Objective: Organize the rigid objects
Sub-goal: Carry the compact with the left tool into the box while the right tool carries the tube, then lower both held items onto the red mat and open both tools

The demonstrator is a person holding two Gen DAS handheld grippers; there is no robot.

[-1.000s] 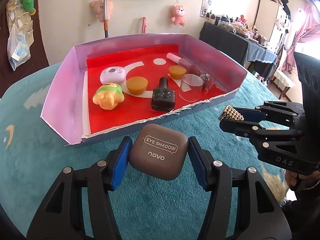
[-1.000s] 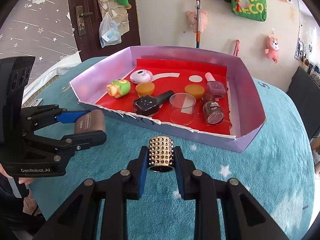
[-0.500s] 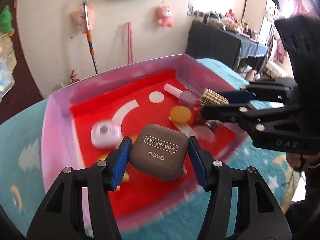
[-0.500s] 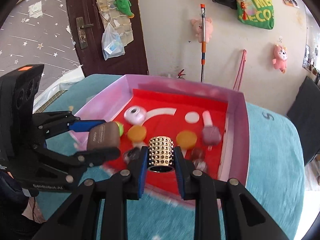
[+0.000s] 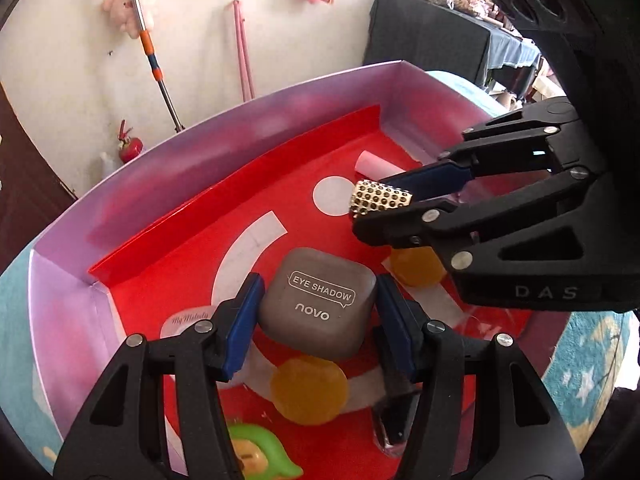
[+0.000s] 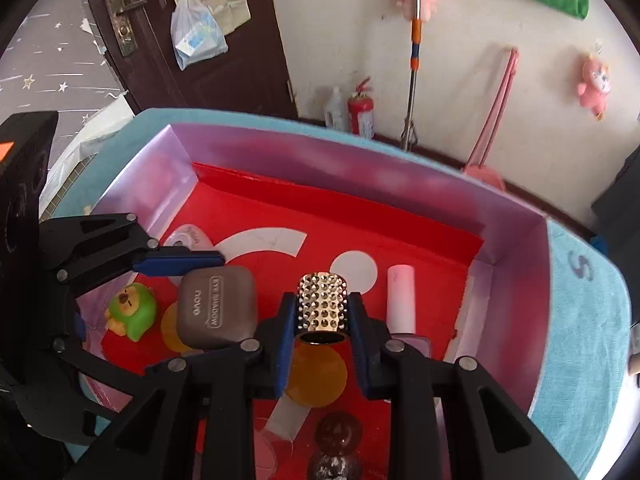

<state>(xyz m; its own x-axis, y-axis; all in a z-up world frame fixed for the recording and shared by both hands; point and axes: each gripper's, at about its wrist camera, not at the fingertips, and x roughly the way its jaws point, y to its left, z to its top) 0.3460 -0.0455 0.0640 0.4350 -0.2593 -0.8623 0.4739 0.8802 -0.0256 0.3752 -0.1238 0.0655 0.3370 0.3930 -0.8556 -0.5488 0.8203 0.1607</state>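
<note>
Left gripper (image 5: 318, 312) clamps the grey eye shadow case (image 5: 318, 306) above the red floor of the purple-walled tray (image 5: 248, 120). Beyond the case, to its right, the right gripper (image 5: 382, 202) pinches a gold studded cylinder (image 5: 380, 199). One orange disc (image 5: 308, 390) lies nearer than the case, another (image 5: 416, 270) to its right.

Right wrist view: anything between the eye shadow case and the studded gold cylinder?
No object; just bare red floor of the tray between the eye shadow case and studded gold cylinder, right wrist view.
</note>
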